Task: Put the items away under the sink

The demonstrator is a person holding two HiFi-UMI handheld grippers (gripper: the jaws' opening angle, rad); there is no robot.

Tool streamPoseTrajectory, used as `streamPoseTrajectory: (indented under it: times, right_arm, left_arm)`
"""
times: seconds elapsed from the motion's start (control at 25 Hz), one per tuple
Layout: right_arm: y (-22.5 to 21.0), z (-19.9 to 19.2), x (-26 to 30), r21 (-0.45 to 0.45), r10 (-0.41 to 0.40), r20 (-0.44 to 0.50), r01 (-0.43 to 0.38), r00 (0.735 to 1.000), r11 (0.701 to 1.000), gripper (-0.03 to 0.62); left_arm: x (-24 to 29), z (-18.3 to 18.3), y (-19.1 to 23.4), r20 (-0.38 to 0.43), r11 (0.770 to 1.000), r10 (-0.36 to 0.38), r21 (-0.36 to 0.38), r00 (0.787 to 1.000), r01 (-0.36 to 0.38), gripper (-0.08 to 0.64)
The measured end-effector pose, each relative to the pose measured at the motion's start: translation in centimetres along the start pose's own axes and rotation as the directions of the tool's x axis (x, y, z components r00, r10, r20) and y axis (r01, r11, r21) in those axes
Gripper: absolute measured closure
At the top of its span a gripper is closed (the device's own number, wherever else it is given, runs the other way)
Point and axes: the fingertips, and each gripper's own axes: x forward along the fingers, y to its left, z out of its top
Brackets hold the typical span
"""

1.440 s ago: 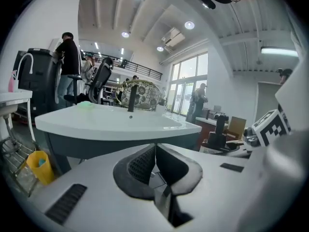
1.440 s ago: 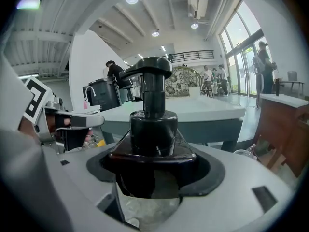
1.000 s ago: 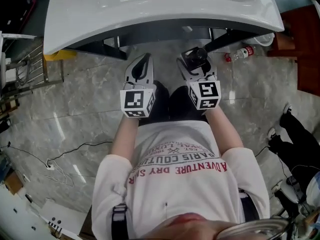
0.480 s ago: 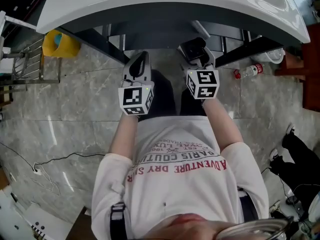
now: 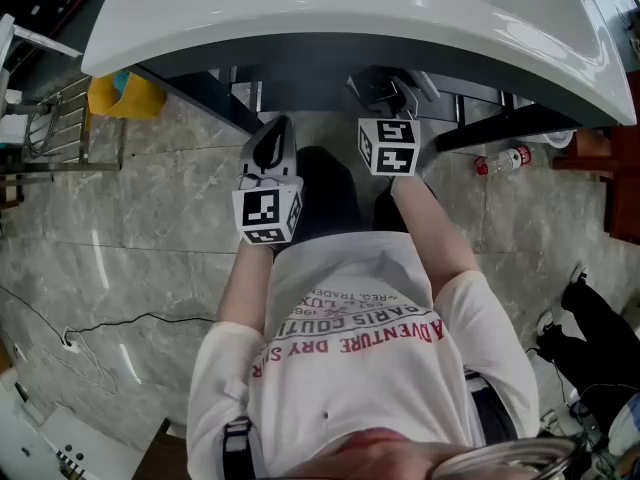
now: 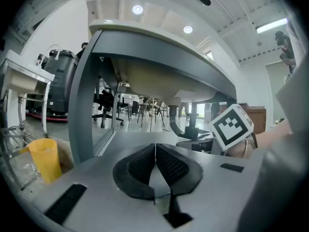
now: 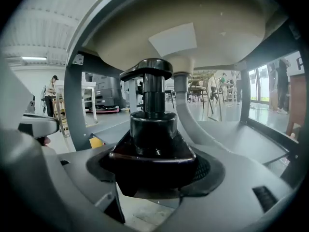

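A black pump bottle stands upright in my right gripper, whose jaws are shut on its shoulder. In the head view this gripper and the bottle sit just under the front edge of the white sink. The basin's underside and its grey drain pipe rise right behind the pump head. My left gripper hangs lower and to the left, outside the sink's dark frame. Its jaws are shut with nothing between them.
A grey shelf lies under the basin between dark frame legs. A yellow bucket stands on the marble floor at the left, next to a metal rack. A plastic bottle lies on the floor at the right.
Both grippers have moved forward toward the sink. The right one has carried the black bottle under the basin's front edge; the left trails behind it.
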Motion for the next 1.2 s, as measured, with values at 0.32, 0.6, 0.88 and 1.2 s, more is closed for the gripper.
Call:
streamPoseTrajectory:
  times: [0.32, 0.6, 0.88, 1.2]
  right_arm:
    - [-0.6, 0.6, 4.4, -0.017, -0.076, -0.03, 0.075, 0.997, 0.997, 0.221]
    - [-1.0, 1.2, 5.9, -0.012, -0.162, 0.006, 0.162, 0.987, 0.987, 0.221]
    - [-1.8, 1.7, 7.2, -0.002, -0.185, 0.028, 0.185, 0.982, 0.983, 0.221]
    - [-2.0, 2.0, 7.6, -0.017, -0.248, 0.039, 0.249, 0.968, 0.968, 0.221]
  left_arm:
    - [0.3, -2.4, 1.9, -0.047, 1.0, 0.018, -0.015, 0.999, -0.018, 0.533]
    - [0.3, -2.6, 2.9, -0.052, 0.999, 0.022, -0.022, 0.998, -0.023, 0.532]
    - [0.7, -3.4, 3.2, -0.07, 0.999, 0.014, -0.03, 0.997, -0.016, 0.532]
    - [1.2, -3.8, 3.1, -0.068, 0.998, 0.0, -0.059, 0.998, -0.004, 0.532]
